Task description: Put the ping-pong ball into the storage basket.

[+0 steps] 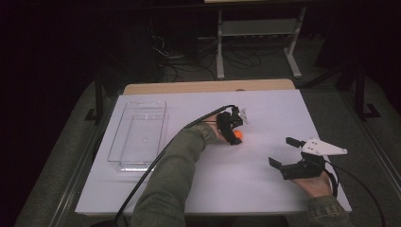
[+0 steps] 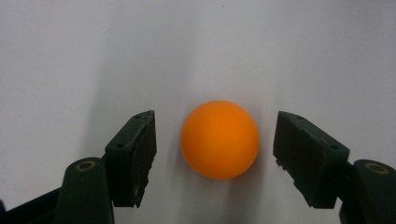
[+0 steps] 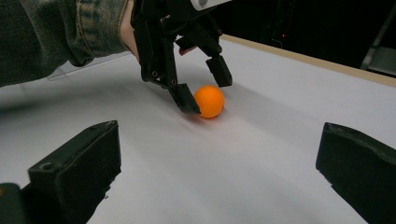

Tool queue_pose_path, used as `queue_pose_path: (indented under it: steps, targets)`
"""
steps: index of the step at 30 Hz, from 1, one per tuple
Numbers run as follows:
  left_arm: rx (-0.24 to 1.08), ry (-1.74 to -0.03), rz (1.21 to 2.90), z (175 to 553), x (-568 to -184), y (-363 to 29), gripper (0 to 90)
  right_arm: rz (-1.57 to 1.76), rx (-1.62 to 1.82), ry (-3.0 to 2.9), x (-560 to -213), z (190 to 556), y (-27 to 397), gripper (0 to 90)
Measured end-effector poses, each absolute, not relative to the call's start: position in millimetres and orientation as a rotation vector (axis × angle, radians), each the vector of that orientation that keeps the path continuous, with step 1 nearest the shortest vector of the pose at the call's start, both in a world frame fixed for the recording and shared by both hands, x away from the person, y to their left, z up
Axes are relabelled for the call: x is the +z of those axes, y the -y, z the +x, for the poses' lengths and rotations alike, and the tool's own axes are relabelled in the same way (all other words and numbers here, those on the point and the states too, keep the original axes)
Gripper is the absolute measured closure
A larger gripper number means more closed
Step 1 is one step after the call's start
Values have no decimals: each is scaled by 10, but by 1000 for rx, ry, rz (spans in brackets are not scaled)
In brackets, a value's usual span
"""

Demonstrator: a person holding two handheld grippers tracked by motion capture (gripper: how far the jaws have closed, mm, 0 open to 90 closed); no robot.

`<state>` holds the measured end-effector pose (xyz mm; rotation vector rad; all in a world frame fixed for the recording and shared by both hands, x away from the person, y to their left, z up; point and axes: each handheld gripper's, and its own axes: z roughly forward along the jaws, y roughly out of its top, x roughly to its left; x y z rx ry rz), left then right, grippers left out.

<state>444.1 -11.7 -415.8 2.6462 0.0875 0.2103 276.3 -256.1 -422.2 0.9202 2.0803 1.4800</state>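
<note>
Clear plastic tray sits at left of the white table sheet, long side running front-to-back, nothing visible in it. Sheet covers a wooden tabletop, wood edge showing along the far side. Behind the table: white metal frame w/ shelf, loose cables on dark floor. Room bkgd dark.

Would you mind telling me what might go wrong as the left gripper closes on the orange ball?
1. The orange ball sits free on the white table, with gaps to both pads of the left gripper; uneven contact could send it rolling.
2. Its round surface may squirt out forward when squeezed.
</note>
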Motion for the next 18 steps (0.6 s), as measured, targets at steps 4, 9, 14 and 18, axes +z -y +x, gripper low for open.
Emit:
queue_pose_path:
  steps: [4, 9, 14, 18]
  targets:
    - [205, -90, 2648, 4449, -4148, 110, 343, 921, 1479, -2081, -4223, 2763, 2560, 0]
    - [204, -89, 2650, 4452, -4152, 109, 370, 920, 1479, -2082, -4223, 2763, 2558, 0]
    - [204, -76, 2675, 4460, -4185, 116, 400, 919, 1478, -2085, -4224, 2763, 2557, 0]
    - [197, -76, 2680, 4456, -4195, 122, 432, 918, 1476, -2087, -4225, 2765, 2556, 0]
